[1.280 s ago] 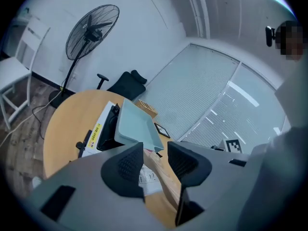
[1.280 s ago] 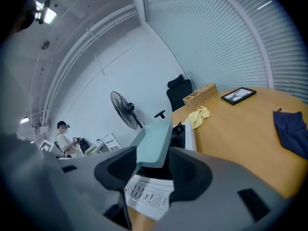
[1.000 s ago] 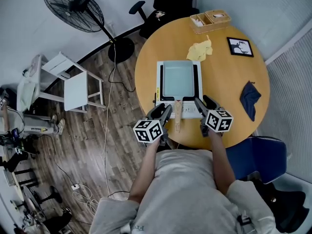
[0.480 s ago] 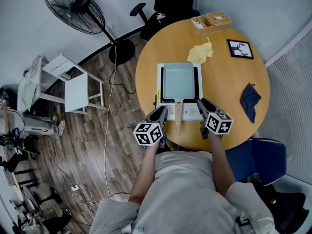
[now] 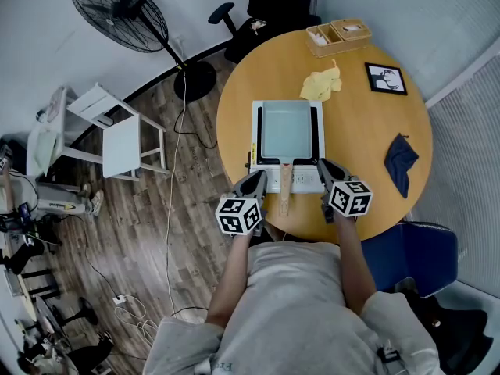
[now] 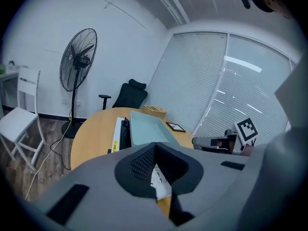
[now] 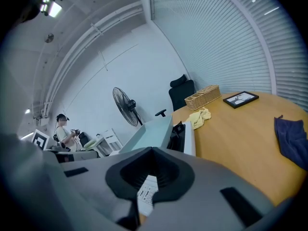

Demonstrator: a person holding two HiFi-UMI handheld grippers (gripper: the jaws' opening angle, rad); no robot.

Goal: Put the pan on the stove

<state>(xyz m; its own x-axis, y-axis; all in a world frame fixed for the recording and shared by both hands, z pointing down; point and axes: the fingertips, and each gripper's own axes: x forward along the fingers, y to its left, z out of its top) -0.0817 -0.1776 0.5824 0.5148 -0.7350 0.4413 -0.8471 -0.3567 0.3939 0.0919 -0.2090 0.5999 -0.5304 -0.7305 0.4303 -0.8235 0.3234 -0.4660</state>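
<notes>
The grey two-jaw left gripper (image 5: 258, 180), with its black-and-white square-marker cube (image 5: 238, 214) at the rear, is held out in front of the person's torso in a grey shirt (image 5: 301, 311) on a bare left forearm (image 5: 234, 276). The matching grey right gripper (image 5: 323, 168) is carried level with it on the right forearm (image 5: 348, 260). Both point forward and slightly downward, their tips angled a little toward each other and well apart. In the left gripper view the jaws have just been closing and now meet, dark pads together with nothing between them (image 6: 155, 150). The right gripper view shows the same: jaws just closed, empty (image 7: 151, 152).
</notes>
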